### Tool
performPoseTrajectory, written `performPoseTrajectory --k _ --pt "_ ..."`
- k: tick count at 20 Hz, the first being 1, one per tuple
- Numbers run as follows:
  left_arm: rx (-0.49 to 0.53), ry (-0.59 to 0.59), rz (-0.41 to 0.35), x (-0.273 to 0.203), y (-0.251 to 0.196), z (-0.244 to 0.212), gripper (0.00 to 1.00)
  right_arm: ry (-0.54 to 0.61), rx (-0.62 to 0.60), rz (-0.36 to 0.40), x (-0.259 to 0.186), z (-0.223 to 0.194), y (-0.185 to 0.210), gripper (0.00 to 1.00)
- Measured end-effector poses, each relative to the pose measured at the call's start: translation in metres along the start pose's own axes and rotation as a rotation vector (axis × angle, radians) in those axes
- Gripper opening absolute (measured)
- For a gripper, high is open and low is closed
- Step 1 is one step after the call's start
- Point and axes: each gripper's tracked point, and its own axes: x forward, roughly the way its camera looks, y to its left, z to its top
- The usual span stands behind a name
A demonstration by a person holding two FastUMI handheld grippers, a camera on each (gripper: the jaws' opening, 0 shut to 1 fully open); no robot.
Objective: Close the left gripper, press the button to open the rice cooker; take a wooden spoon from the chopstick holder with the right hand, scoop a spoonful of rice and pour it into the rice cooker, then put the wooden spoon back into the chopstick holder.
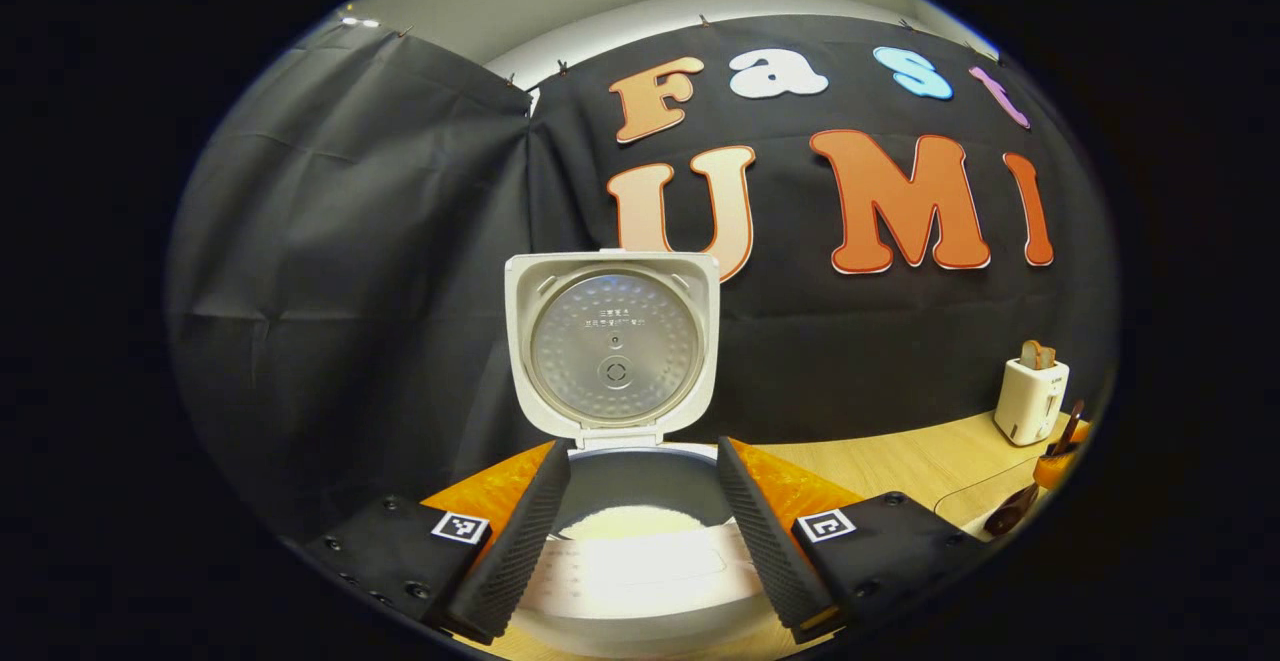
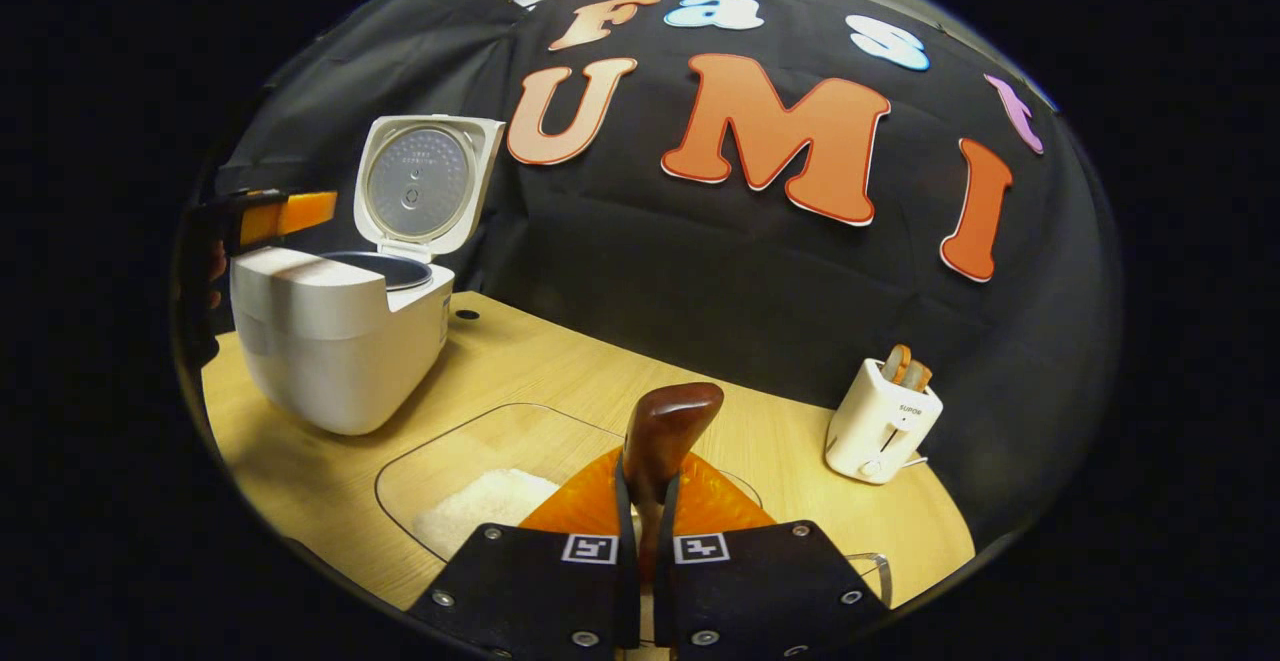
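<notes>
I look along my left gripper [image 1: 640, 531], whose two black ribbed fingers [image 1: 515, 541] are spread wide at the bottom of the view. Between them sits the white rice cooker [image 1: 640, 591], directly ahead and close. Its lid [image 1: 612, 344] stands upright, showing a round metal inner plate. Inside the dark pot [image 1: 640, 476] lies a pale mound of rice [image 1: 632, 521]. The cooker rests on a light wooden table [image 1: 900, 466]. Far to the right, near the table's back edge, stands a white toaster [image 1: 1031, 401] with bread in its slot. Nearer me at the right edge I see an orange holder [image 1: 1055, 465] with a dark utensil in it.
</notes>
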Motion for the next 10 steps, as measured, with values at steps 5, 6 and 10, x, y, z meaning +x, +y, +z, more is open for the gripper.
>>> performPoseTrajectory --k 5,6,10 --pt "-0.016 0.001 0.014 0.000 0.009 -0.005 0.96 0.020 0.125 0.018 0.006 -0.001 0.002 0.06" --pt "-0.019 0.001 0.017 0.001 0.012 -0.004 0.96 0.021 0.137 0.017 0.007 0.000 0.004 0.06" --pt "-0.028 0.003 0.024 -0.001 0.018 -0.009 0.94 0.028 0.205 0.050 0.011 0.003 0.017 0.06"
